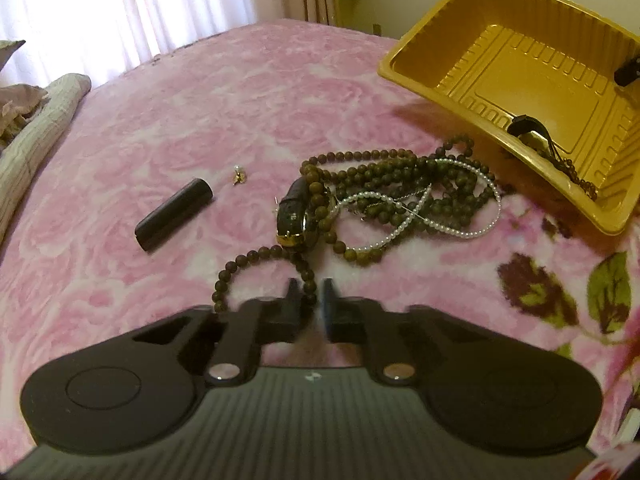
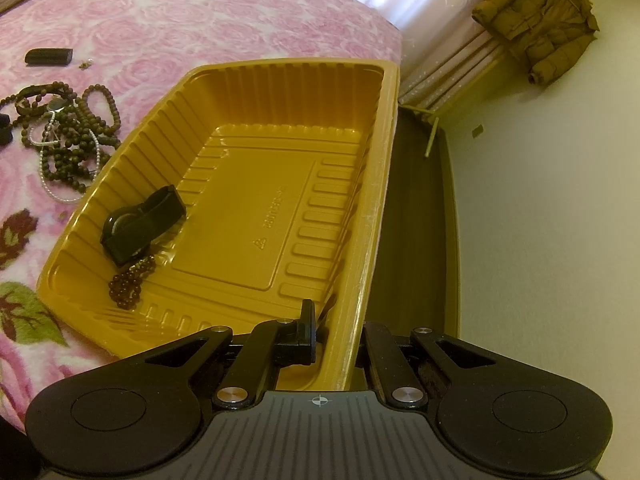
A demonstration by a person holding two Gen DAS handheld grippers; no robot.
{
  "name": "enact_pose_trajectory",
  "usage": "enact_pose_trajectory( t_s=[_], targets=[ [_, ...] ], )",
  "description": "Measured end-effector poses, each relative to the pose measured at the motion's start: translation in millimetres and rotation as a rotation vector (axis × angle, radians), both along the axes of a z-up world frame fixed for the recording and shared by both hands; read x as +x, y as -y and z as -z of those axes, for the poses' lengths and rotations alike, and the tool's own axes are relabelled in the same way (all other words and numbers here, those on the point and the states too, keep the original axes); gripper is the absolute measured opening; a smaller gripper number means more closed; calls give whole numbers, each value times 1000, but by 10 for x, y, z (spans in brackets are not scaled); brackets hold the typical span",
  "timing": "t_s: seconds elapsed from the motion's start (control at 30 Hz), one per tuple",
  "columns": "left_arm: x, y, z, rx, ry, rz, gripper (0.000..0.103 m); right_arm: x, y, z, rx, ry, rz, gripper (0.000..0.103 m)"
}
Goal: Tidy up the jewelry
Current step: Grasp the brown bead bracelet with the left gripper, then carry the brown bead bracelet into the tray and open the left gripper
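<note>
- On the far left of the left wrist view, a rolled pale quilt (image 1: 38,120) lies along the edge of the pink rose-patterned blanket (image 1: 180,112).
- A dark cylindrical tube (image 1: 173,213) lies tilted on the blanket, with a tiny pearl earring (image 1: 239,176) just beside its upper end.
- The left gripper (image 1: 311,294) points down at the blanket, its fingers drawn narrow around a strand of brown wooden beads (image 1: 308,280) looping out of the jewelry pile.
- The pile holds a black-strapped wristwatch (image 1: 295,216) with a gold buckle, tangled among brown bead necklaces (image 1: 384,184) and a white pearl strand (image 1: 440,200).
- The yellow plastic tray (image 1: 520,60) sits tilted to the right of the pile, touching it.
- In the right wrist view, the right gripper (image 2: 332,332) points steeply down, its fingers clamped across the tray's near rim (image 2: 360,280).
- Inside the tray lie a black watch (image 2: 140,224) and a small dark bead bracelet (image 2: 128,284).
- Embossed writing and a triangle mark (image 2: 260,244) on the tray floor are too faint to read.
- A brown padded jacket (image 2: 536,28) hangs at far right.
</note>
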State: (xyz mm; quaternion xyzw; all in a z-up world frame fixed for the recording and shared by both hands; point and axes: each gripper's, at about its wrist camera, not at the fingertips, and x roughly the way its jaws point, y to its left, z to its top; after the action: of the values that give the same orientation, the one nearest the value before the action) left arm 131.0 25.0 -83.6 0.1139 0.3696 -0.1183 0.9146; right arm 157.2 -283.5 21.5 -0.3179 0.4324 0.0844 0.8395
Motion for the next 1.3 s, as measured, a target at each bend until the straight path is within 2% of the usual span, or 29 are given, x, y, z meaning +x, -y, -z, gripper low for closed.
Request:
enact_pose_trajectory(
  t_s=[0.2, 0.5, 0.7, 0.93, 1.07, 1.17, 1.3],
  targets=[
    [-97, -41, -163, -34, -25, -14, 6, 3, 1, -2, -1, 0, 0, 4],
    [-308, -33, -658, -192, 22, 22, 6, -3, 2, -15, -3, 1, -1, 4],
    [-276, 261, -865, -242, 46, 93, 6, -11, -14, -16, -5, 2, -1, 4],
    [-141, 785, -1083, -309, 61, 220, 6, -12, -18, -28, -6, 3, -4, 4],
    [-24, 1092, -1088, -328, 61, 271, 6, -16, -42, -40, -7, 6, -7, 4],
    [60, 1234, -1012, -362, 20, 289, 6, -18, -33, -43, -2, 8, -6, 4],
    [97, 1386, -942, -365, -4, 307, 6, -17, -17, -34, 3, 6, -4, 5]
  ],
)
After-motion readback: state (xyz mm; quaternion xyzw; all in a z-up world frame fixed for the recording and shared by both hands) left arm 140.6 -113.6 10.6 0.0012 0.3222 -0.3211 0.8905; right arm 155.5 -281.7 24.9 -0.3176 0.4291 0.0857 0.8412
